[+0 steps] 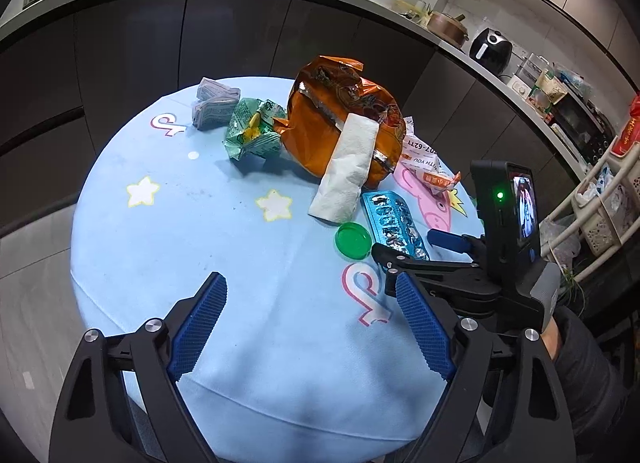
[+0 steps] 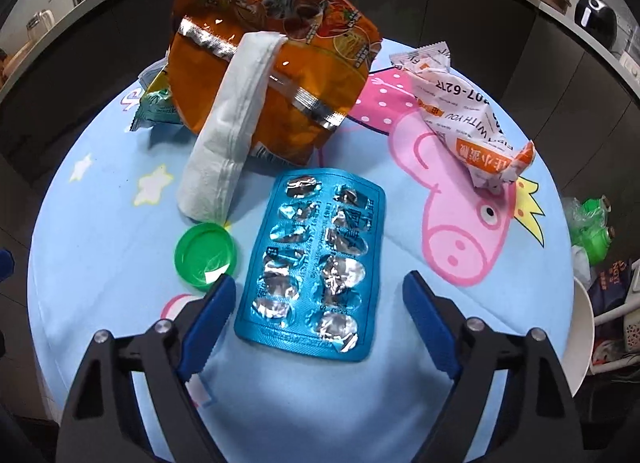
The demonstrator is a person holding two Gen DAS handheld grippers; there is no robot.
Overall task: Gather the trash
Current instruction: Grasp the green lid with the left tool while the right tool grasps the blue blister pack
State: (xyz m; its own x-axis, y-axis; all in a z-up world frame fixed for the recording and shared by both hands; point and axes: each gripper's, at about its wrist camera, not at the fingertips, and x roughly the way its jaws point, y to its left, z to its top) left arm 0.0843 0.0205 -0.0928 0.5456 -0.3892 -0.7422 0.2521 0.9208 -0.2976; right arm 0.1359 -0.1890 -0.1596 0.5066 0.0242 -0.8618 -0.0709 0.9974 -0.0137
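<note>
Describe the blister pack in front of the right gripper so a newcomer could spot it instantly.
On the round light-blue tablecloth, look just this side of the big orange snack bag. The blister pack lies flat between the green cap and the pink pig print. It alone is a teal rectangle with burst silver foil pockets.

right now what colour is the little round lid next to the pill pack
Bright green. The lid shows best in the right wrist view, left of the blister pack.
</note>
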